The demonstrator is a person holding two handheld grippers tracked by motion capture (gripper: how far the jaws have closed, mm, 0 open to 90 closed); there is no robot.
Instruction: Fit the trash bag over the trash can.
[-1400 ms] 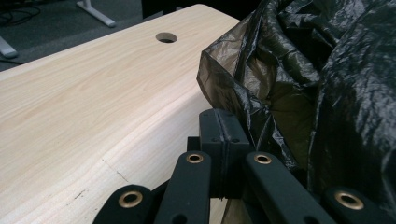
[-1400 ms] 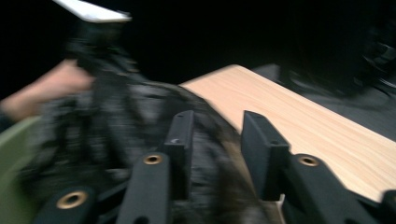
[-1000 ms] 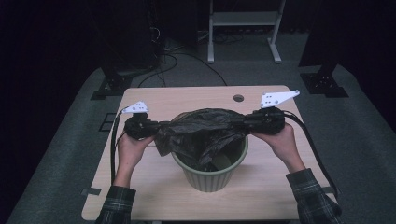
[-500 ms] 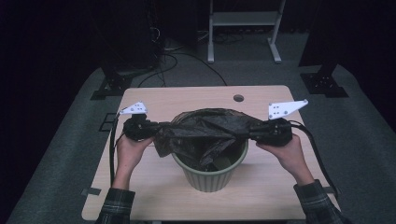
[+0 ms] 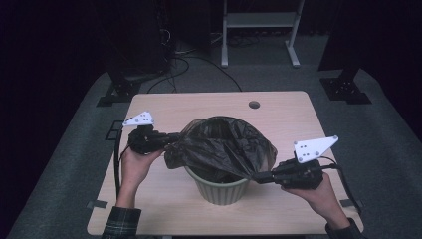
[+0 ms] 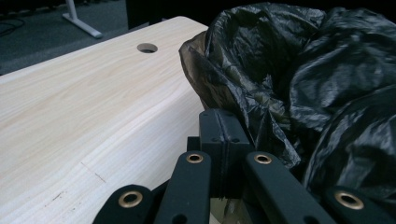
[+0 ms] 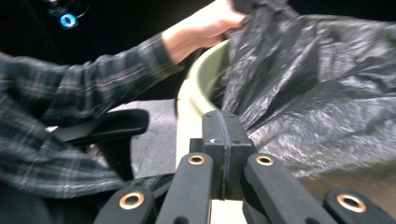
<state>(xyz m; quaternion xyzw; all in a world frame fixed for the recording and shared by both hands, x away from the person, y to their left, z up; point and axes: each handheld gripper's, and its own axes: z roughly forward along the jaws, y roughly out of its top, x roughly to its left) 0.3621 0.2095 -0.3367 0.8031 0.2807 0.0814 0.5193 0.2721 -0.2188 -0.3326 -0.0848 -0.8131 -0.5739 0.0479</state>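
Pale wooden table (image 5: 298,119), round hole (image 5: 254,105) near far edge; white stand (image 5: 259,30) behind.

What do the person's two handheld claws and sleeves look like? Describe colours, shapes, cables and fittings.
Both the left claw and the right claw are black, each topped by a pale three-cornered plate dotted with small holes. Brass-ringed pivots sit on their linkage bars. A black cable trails from each. The sleeves are dark plaid.

A crinkled, glossy black bin bag (image 5: 219,147) sits in a pale green ribbed wastebasket (image 5: 219,188) standing upright near the counter's front edge. The bag's mouth is stretched wide over the rim, pulled out to both sides.
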